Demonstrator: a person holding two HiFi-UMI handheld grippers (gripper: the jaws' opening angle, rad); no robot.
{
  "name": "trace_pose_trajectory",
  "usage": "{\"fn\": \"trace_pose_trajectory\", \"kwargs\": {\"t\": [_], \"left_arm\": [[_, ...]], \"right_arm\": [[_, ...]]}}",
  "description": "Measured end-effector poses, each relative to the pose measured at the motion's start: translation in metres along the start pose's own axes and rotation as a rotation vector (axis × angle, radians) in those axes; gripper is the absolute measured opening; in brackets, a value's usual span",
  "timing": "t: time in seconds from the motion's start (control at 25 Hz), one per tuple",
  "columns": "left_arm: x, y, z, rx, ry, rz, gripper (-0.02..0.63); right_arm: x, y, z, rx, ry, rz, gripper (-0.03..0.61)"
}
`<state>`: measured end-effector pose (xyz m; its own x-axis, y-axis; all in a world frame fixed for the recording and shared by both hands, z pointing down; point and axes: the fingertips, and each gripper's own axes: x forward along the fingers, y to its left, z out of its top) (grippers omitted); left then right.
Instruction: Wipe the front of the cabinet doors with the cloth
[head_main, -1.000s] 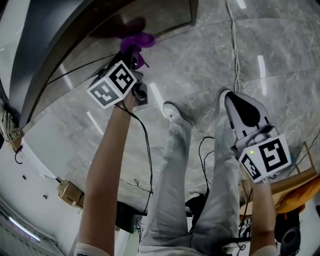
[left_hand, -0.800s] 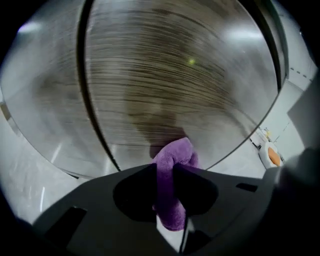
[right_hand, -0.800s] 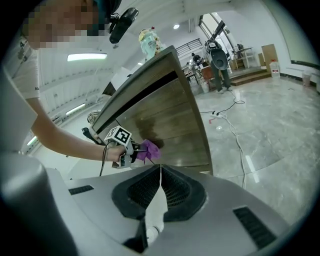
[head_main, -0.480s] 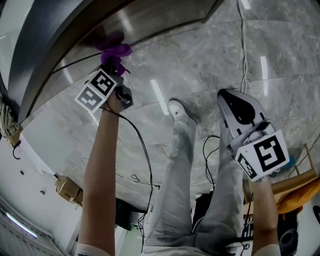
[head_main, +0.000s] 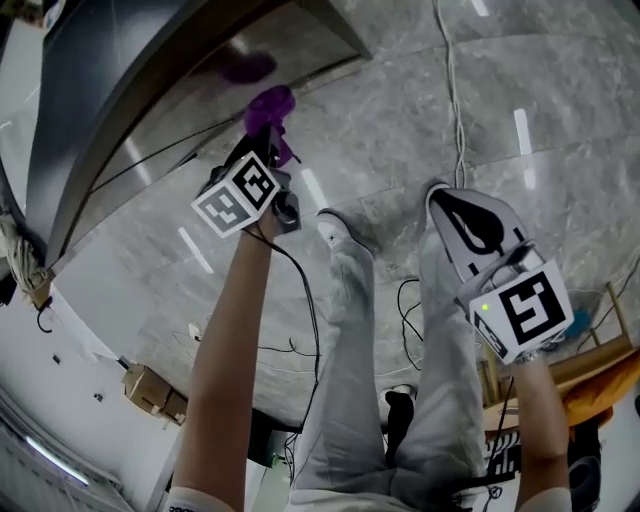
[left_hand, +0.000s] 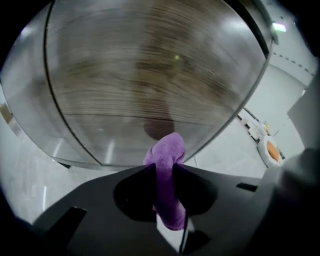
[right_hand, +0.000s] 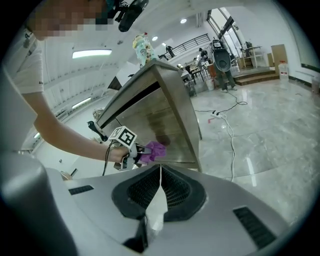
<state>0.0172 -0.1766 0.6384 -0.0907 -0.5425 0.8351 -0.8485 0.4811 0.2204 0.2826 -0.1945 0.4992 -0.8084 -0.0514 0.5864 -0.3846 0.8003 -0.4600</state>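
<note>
**benchrat:** which hand does the wiping, and how's the cloth sitting?

**me:** starting closest to me: my right gripper (right_hand: 159, 175) hangs low by my leg (head_main: 345, 330), jaws pressed together on nothing, well apart from the cabinet. So it's out of this one. My left gripper (left_hand: 162, 172) is stretched out in front and is by far the nearer one to the job. Its jaws pinch the purple cloth (left_hand: 167, 147), which runs lengthways along the jaws, with a rounded wad poking out past the tips.

**benchrat:** and the door from there?

**me:** dead ahead of the tips. The steel cabinet door (left_hand: 150, 75) fills the left gripper view, its lower part nearest the wad. Contact? I reckon not quite. The cloth's dark reflection (left_hand: 159, 127) on the metal sits a bit apart from the wad itself, so I'd call it just off the surface. Next move, I'd guess, is a short push forward along the jaw line till the wad squashes on the steel, then a sideways sweep across the door. The wad's narrow, so each pass would only cover a thin strip.
</note>
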Motion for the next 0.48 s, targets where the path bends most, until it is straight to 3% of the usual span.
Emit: {"fn": "trace_pose_trajectory", "kwargs": {"t": [0.24,0.36,0.48], "left_arm": [[0.058,-0.117,0.005,0.053,0.039,-0.148,0.087],[0.077,-0.132,0.014,0.08,0.05,-0.165,0.087],[0.087,-0.123,0.018,0.047,0.052,-0.16,0.087]], "right_arm": [[-0.035,-0.055,-0.016,0.025,-0.004,-0.059,0.028],[-0.048,-0.076,-0.032,0.078,-0.023,-0.127,0.028],[-0.054,-0.087,-0.05,0.135,-0.041,-0.189,0.028]]}}
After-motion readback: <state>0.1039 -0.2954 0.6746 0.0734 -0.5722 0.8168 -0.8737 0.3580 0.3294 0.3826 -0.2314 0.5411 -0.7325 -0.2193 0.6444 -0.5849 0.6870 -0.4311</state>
